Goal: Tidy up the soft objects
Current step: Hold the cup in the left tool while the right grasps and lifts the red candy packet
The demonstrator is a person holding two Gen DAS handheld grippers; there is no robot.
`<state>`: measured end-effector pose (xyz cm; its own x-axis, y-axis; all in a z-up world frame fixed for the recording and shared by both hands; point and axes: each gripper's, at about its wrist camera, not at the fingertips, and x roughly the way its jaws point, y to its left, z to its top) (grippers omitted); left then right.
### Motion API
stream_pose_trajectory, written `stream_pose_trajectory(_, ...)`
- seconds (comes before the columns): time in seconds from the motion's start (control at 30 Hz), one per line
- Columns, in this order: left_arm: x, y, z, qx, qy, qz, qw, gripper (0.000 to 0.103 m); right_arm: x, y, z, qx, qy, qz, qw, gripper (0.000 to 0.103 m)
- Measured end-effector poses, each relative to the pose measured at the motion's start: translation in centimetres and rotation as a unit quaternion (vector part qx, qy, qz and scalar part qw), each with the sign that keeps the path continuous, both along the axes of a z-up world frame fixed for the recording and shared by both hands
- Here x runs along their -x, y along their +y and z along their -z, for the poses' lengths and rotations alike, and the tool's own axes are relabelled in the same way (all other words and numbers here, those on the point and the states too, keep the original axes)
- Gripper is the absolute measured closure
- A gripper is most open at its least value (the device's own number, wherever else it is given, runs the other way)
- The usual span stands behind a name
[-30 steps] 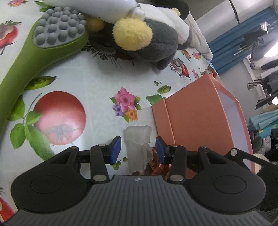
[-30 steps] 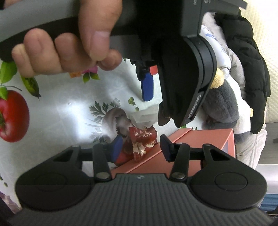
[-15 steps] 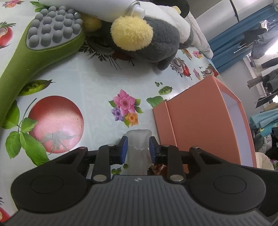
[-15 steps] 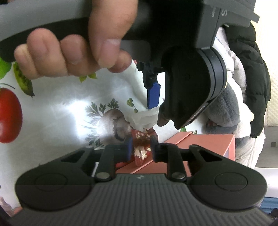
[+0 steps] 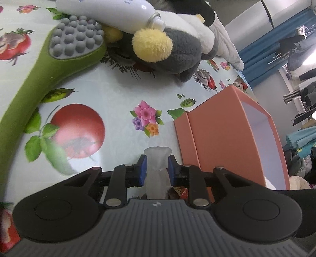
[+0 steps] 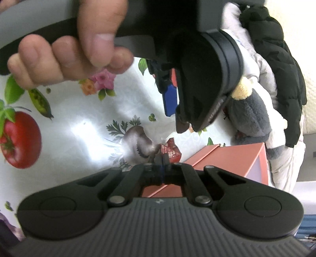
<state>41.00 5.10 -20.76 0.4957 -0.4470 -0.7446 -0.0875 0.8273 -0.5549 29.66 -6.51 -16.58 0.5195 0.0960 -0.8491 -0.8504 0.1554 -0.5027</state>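
My left gripper (image 5: 157, 170) is shut on a frosted white soft tube-shaped piece (image 5: 157, 170) just left of the orange box (image 5: 221, 138). A red packet (image 5: 178, 192) peeks out below it. In the right wrist view, my right gripper (image 6: 163, 164) is shut on the red printed packet (image 6: 170, 151) at the orange box's (image 6: 223, 158) corner. The left hand-held gripper (image 6: 197, 79) hangs above it, with its blue pad (image 6: 170, 100) showing. A grey plush toy (image 5: 167, 51) with a yellow pom-pom lies at the back.
A green massage brush (image 5: 59, 59) with grey nubs lies at the left. A white bottle (image 5: 110, 13) rests on the plush. The floral tablecloth (image 5: 110, 94) covers the table. A black jacket (image 6: 276, 49) and clothes lie beyond the plush.
Both grippers have closed: the left on the frosted white piece, the right on the red packet. The left gripper has lifted slightly.
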Motion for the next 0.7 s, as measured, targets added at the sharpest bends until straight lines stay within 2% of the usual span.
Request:
stream_pose_trajectory(0.23,3.2,1.0,-1.8,-0.003,-0.001,-0.01,0.9999,0.076,1.9,0.1,-1.7,-0.023,0.002,0.015,1.0,0.1)
stream_pose_trajectory(0.5,8.9,2.2,-3.9,-0.022,0.004,-0.03,0.9993,0.076,5.5,0.5,-3.0,-0.066,0.009,0.05,0.997,0.099)
stream_pose_trajectory(0.6,10.8,2.7,-4.6,-0.038,0.005,-0.038,0.9986,0.076,5.9,0.2,-3.8,-0.121,0.011,0.115,0.986,0.099)
stream_pose_trajectory(0.7,12.8,3.7,-4.7,-0.046,0.01,-0.049,0.9977,0.076,5.7,-0.4,-4.2,-0.184,0.001,0.194,0.964,0.097)
